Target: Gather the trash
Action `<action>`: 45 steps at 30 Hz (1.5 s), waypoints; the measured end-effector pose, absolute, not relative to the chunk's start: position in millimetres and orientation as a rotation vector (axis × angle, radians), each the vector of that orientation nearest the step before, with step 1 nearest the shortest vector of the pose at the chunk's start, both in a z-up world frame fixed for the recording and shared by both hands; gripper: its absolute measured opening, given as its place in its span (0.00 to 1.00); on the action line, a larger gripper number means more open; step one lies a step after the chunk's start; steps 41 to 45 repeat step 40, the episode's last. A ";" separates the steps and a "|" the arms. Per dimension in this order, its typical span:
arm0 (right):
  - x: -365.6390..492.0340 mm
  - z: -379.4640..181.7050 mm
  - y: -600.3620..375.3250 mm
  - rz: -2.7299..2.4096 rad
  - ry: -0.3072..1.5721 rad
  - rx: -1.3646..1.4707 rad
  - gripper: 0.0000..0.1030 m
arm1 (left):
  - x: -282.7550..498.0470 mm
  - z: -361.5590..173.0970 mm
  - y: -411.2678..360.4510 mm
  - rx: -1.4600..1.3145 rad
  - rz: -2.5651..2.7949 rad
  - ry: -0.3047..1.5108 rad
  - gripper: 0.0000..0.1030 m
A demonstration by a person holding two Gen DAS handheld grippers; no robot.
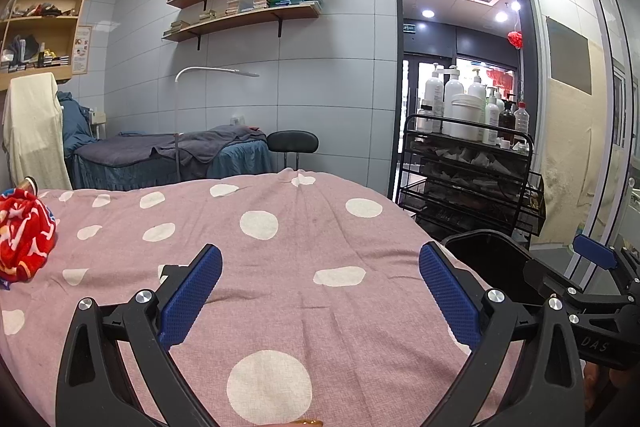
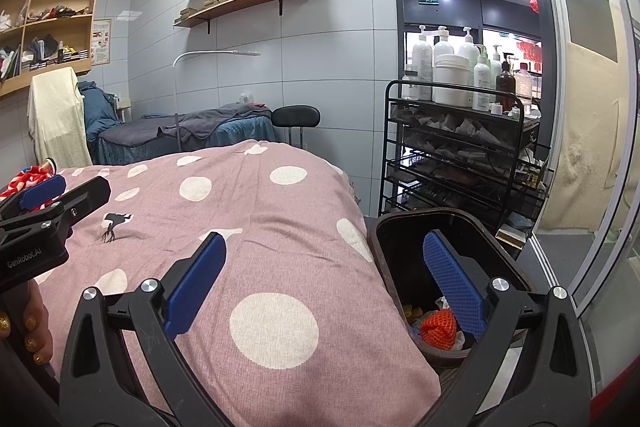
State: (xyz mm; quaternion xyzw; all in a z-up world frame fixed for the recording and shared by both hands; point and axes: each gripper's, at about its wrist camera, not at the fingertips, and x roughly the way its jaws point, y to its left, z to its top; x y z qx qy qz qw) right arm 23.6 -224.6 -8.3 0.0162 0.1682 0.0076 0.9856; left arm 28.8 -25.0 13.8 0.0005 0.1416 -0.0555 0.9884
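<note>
1. Both tools hover over a pink dotted bedspread (image 1: 280, 267); the left gripper (image 1: 320, 291) stands with its blue pads wide apart and nothing between them, and the right gripper (image 2: 324, 287) is likewise spread and empty.

2. A dark bin (image 2: 400, 247) sits just beside the bed's right edge, with an orange net (image 2: 438, 327) and other scraps lying in its bottom.

3. The only likely piece of trash left on the bed is a red patterned wrapper (image 1: 24, 231), crumpled near the far left edge, well apart from the bin; whether it is trash is a judgement.

4. To do the step well, the left gripper looks best placed: it should approach low across the cover, straddle the crumple and close on its bulk, not on the cloth beneath.

5. The carry then crosses the whole bed; lifting clear of the folds first should avoid dragging the spread.

6. Open room is good above the bed. On the right, a black wire cart (image 2: 460, 155) loaded with bottles (image 2: 448, 67) stands just behind the bin, so the drop should come from the bed side.

7. The right gripper should keep clear of the bin's mouth.
</note>
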 end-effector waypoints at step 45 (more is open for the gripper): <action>22.0 -13.8 -222.4 0.009 0.346 0.042 0.95 | 30.0 11.9 -35.4 -0.003 -0.128 0.301 0.95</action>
